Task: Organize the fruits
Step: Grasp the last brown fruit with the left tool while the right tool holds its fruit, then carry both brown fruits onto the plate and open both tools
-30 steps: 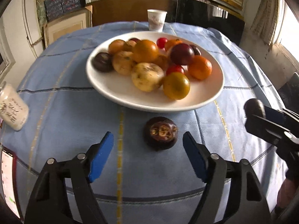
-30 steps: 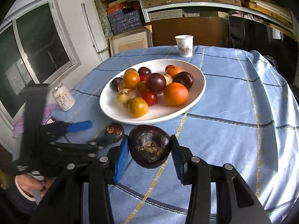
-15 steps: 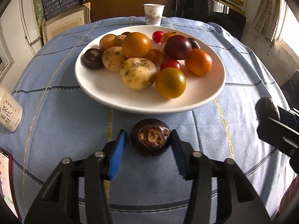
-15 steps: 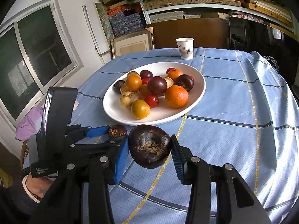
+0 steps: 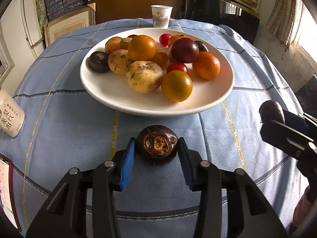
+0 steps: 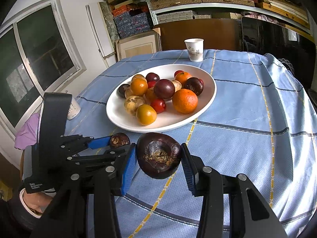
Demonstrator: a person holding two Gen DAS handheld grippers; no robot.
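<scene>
The left gripper (image 5: 156, 154) has just been closing and now squeezes a dark round mangosteen (image 5: 157, 147) on the table (image 5: 59, 119), just before the plate's (image 5: 218, 91) near rim, its bottom end tilted up. The right gripper (image 6: 158, 158) holds another mangosteen (image 6: 158, 155) in the air.

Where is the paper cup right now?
The paper cup stands upright at the far edge of the table, just beyond the white plate of fruit.
</scene>
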